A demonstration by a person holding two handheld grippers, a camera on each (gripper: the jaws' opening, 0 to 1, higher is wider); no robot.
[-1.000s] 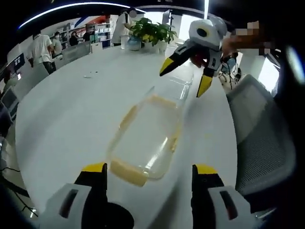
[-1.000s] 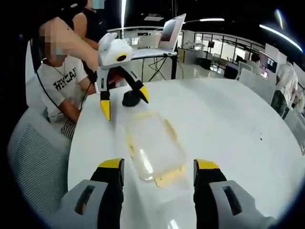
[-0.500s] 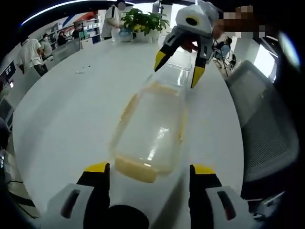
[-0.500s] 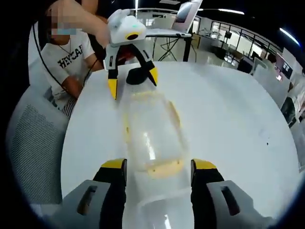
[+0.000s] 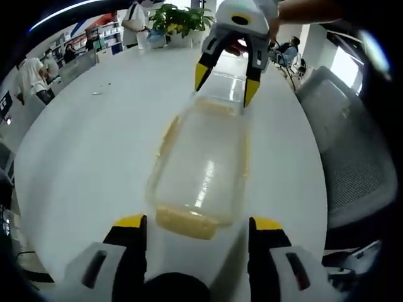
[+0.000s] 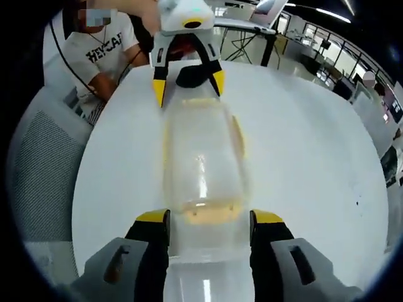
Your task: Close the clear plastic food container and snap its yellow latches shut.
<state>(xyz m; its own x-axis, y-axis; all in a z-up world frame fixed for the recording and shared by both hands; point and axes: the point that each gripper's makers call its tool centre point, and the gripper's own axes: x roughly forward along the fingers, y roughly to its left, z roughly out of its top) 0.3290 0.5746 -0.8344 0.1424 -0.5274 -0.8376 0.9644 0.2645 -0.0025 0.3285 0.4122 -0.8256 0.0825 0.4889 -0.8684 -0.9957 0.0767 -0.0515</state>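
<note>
Open office, round white worktop (image 5: 82, 145): container shut or nearly so, latches seemingly still to snap.

The clear rectangular plastic food container (image 5: 201, 170) with yellow latches lies near the worktop's edge beside a grey mesh chair (image 5: 346, 151), lid down; whether any latch is engaged I cannot tell. The left claw (image 5: 198, 228) faces one short-end yellow latch (image 5: 186, 221), jaws spread; the right claw (image 6: 209, 217), equally spread, faces the opposite end, neither gripping anything.

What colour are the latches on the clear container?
Yellow. The end latch on the container shows best in the left gripper view.
</note>
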